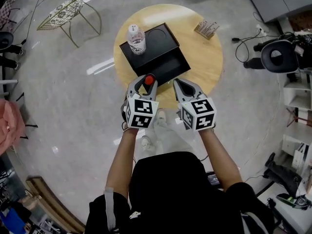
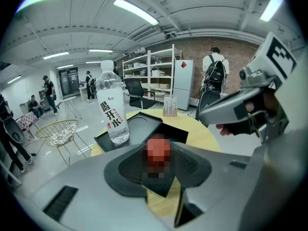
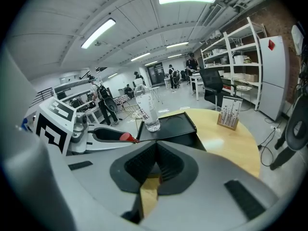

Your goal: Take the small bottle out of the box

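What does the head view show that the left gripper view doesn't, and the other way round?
Only the head view: the person's bare forearms and black top. Only the left gripper view: white metal shelving, ceiling strip lights and a person wearing a backpack. Both: the clear plastic water bottle standing on the black open box, and the small red-capped bottle clamped in the left gripper.

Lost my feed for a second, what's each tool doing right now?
Left tool: closed on the small bottle.
Right tool: closed, nothing in it.
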`<state>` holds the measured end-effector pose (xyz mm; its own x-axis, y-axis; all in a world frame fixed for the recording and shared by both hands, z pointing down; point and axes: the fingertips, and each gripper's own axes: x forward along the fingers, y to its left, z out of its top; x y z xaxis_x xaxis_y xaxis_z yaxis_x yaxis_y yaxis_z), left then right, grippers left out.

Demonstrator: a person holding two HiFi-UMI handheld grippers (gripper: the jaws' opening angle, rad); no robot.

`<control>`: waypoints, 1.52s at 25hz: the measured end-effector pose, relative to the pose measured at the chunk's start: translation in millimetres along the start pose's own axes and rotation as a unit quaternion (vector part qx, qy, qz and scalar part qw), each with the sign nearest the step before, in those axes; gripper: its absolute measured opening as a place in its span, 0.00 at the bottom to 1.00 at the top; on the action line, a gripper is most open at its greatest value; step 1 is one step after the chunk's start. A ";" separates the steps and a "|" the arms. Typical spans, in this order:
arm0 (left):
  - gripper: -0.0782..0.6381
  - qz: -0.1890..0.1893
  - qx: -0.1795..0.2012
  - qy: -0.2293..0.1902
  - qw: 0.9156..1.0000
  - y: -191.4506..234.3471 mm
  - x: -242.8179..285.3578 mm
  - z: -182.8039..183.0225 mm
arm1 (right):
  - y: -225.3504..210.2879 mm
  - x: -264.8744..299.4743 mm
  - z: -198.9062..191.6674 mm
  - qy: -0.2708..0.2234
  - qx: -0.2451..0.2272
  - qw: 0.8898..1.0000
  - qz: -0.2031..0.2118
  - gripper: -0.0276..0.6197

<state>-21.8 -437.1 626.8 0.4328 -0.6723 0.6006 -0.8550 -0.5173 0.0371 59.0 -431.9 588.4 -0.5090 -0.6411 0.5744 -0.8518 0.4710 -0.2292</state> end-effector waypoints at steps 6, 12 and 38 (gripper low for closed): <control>0.31 0.000 -0.008 -0.021 1.000 -5.8 -42.2 11.9 | 22.5 -20.5 12.2 -0.023 -0.011 1.000 -0.003 0.04; 0.31 0.004 -0.005 -0.050 0.999 -11.0 -93.0 22.4 | 50.3 -45.6 23.9 -0.050 -0.027 0.998 -0.006 0.04; 0.31 0.019 0.017 -0.156 0.987 -38.9 -308.4 13.0 | 186.7 -165.4 24.3 -0.155 -0.062 0.985 -0.038 0.04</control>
<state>-118.3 -216.5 429.7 0.4728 -0.8192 0.3246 -0.8642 -0.5030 -0.0105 -18.9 -252.7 431.5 -0.4748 -0.8219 0.3146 -0.8766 0.4735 -0.0859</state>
